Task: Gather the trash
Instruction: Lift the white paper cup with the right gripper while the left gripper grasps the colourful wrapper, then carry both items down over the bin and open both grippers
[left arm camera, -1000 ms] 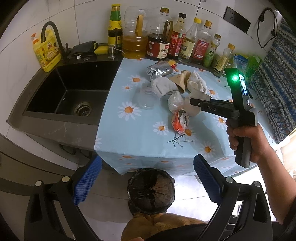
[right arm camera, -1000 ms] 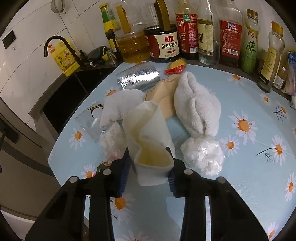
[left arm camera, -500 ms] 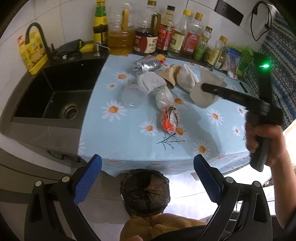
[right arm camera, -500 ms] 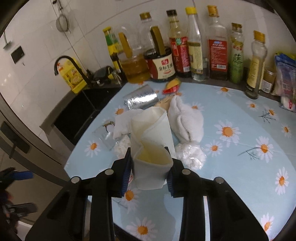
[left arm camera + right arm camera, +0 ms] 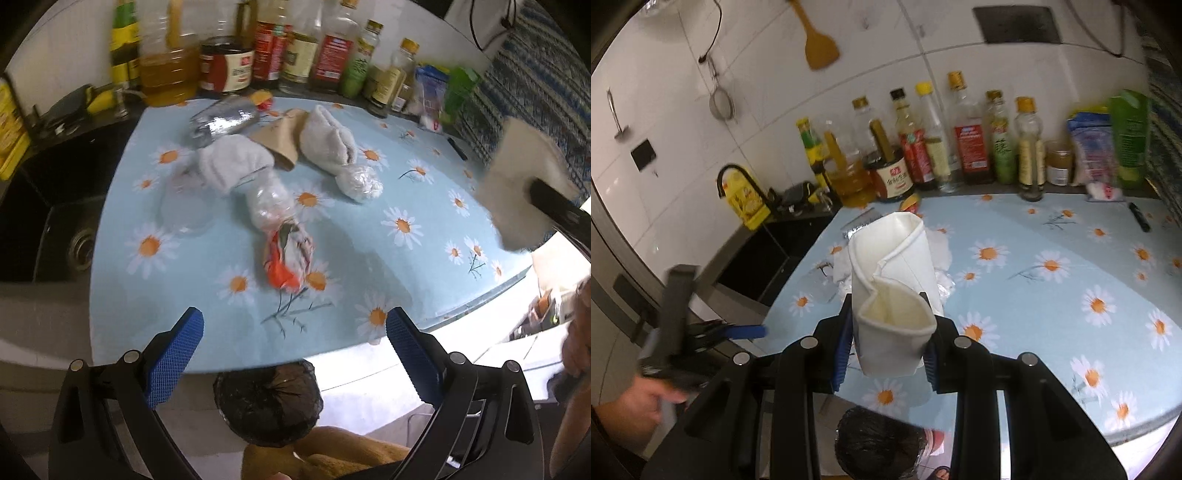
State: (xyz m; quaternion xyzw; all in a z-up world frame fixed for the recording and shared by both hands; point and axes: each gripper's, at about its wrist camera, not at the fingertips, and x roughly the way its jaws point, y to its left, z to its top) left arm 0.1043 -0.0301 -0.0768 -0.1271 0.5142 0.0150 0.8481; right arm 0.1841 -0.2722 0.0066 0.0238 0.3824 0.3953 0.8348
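My right gripper [image 5: 889,338] is shut on a crushed white paper cup [image 5: 892,291], held above the counter's front edge; the cup also shows at the right of the left wrist view [image 5: 524,184]. My left gripper [image 5: 293,356] is open and empty, over the front edge of the daisy tablecloth [image 5: 406,266]. Trash lies on the cloth: an orange-and-white wrapper [image 5: 288,254], a clear plastic wad [image 5: 267,203], white crumpled tissues [image 5: 234,162], a brown paper cone [image 5: 282,142], a foil pack [image 5: 221,120]. A black-lined bin [image 5: 269,402] stands on the floor below, also in the right wrist view [image 5: 879,443].
A row of oil and sauce bottles [image 5: 923,147] lines the back wall. A black sink [image 5: 48,206] lies to the left, with a faucet [image 5: 733,177]. A black pen [image 5: 1137,216] lies at the cloth's far right.
My right gripper has lifted the paper cup up and back off the table, toward the front edge. My left gripper has moved closer to the table.
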